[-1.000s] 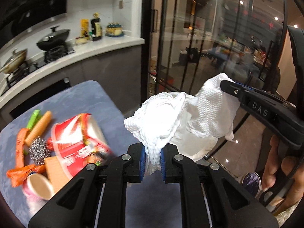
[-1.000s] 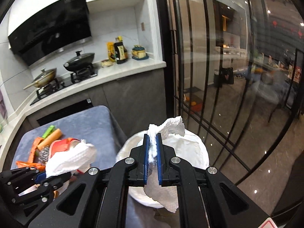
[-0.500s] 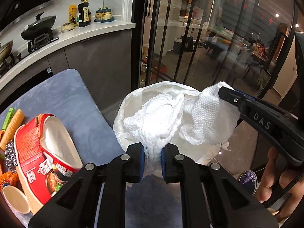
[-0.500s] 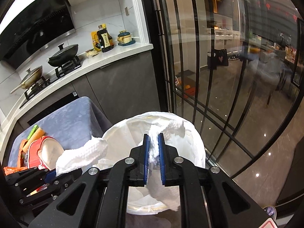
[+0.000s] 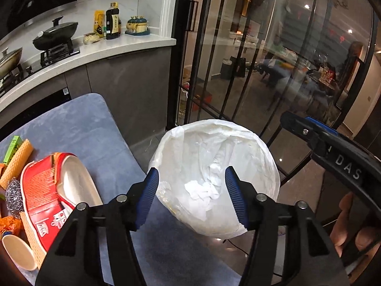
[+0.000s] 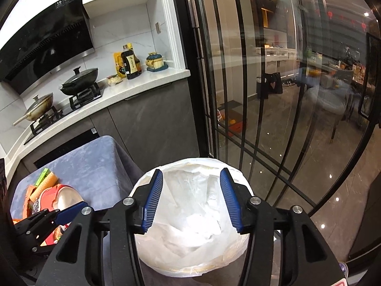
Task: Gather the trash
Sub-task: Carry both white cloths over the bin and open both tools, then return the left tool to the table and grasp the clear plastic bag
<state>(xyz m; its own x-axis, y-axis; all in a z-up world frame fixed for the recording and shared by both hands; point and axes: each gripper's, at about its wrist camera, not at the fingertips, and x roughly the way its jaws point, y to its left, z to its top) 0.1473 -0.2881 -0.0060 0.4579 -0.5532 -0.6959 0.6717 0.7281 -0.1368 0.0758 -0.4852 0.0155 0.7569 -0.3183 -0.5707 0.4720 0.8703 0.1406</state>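
Note:
A bin lined with a white bag (image 5: 238, 138) stands beside the grey-blue table (image 5: 78, 124); it also shows in the right wrist view (image 6: 202, 164). Crumpled white paper towels (image 5: 202, 188) lie at its bottom, also seen from the right wrist (image 6: 197, 224). My left gripper (image 5: 191, 197) is open and empty above the bin. My right gripper (image 6: 191, 200) is open and empty above it too. On the table's left lie a red noodle bowl (image 5: 47, 190), a paper cup (image 5: 16, 252), a steel scourer (image 5: 13, 195) and orange wrappers (image 5: 9, 221).
A kitchen counter (image 5: 107, 47) with pans and bottles runs behind the table. Black-framed glass doors (image 5: 238, 59) stand right behind the bin. The right gripper's arm (image 5: 333, 157) crosses the left wrist view on the right.
Both grippers opened and let go of their paper towels, which dropped into the bin. Both views now look down on the bin mouth.

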